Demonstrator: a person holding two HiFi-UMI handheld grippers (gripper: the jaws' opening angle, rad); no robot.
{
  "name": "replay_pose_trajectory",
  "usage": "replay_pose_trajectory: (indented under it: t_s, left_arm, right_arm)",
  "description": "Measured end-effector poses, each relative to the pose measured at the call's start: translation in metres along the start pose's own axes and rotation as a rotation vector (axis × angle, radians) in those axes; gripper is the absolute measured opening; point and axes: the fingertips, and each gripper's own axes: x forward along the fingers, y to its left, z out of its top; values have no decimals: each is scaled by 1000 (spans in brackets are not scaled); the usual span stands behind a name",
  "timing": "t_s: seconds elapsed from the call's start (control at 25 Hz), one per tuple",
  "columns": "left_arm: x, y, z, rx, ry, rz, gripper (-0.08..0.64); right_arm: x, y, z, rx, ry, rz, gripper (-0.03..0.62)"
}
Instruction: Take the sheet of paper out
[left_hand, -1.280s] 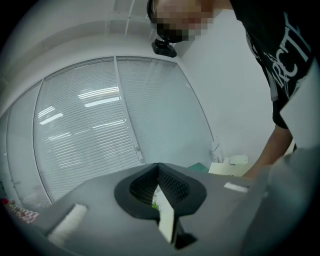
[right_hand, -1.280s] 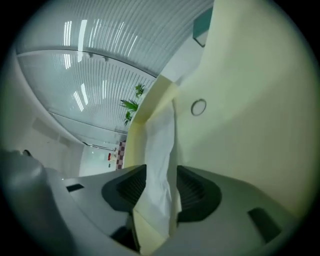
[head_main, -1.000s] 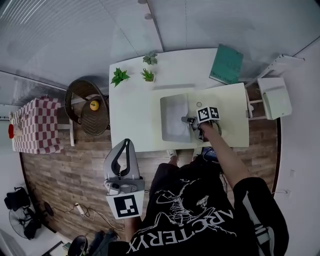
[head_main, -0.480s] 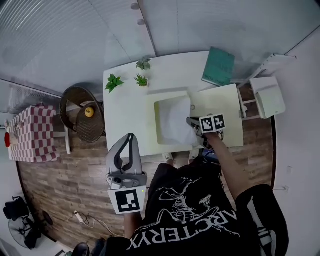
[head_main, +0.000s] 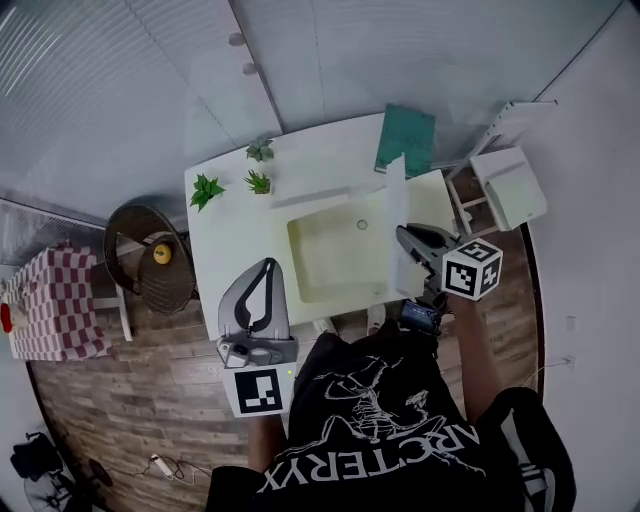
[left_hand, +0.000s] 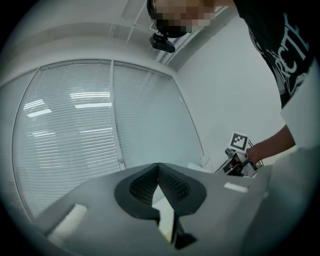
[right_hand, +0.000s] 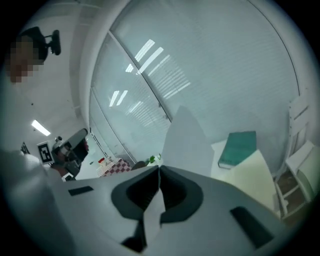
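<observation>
The right gripper (head_main: 405, 233) has its fingers pressed together on the near edge of the sheet (head_main: 397, 205); in the right gripper view the white paper (right_hand: 184, 140) goes up from between the closed fingers (right_hand: 170, 187). The sheet stands almost upright in the air, over the right part of the pale yellow folder (head_main: 335, 250), which lies open on the white counter (head_main: 235, 240). A teal book (head_main: 407, 140) lies at the far right of the counter, and three small plants (head_main: 207, 188) stand at its far left. The left gripper (head_main: 268, 266) is near the person's body, at the near edge of the counter. Its fingers (left_hand: 172, 182) are closed on each other and hold nothing.
</observation>
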Motion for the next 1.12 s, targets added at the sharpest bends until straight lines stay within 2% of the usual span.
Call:
replay_pose_trajectory:
  t_s: [0.12,0.2,0.32,0.44,0.52,0.6,1.12]
  left_arm:
    - [3,-1,1,-1,-10,-5,11]
    - [3,1,3,-1,-17,-5,11]
    - [2,9,5,-32,-33,4,11]
    - [1,15,10,-55,-54,12,11]
    - [2,18,13,-52,-68,17,11]
    - [2,20,15,-46,-73,20,11]
    - [7,29,14,-31,-65,35,11]
  right_arm:
    - [-22,36,46,-152,-129,0,15]
    - [-36,64,78,-306,-219,-31,15]
    - [-49,101,113,-539,-325,-138,15]
    - [-54,120,127,-699,-416,-245,15]
    - [-55,125,132,-722,-457,-276,14]
    - [-56,127,134,-705,-476,-279,14]
    - [-51,127,142,-724,-487,-274,13]
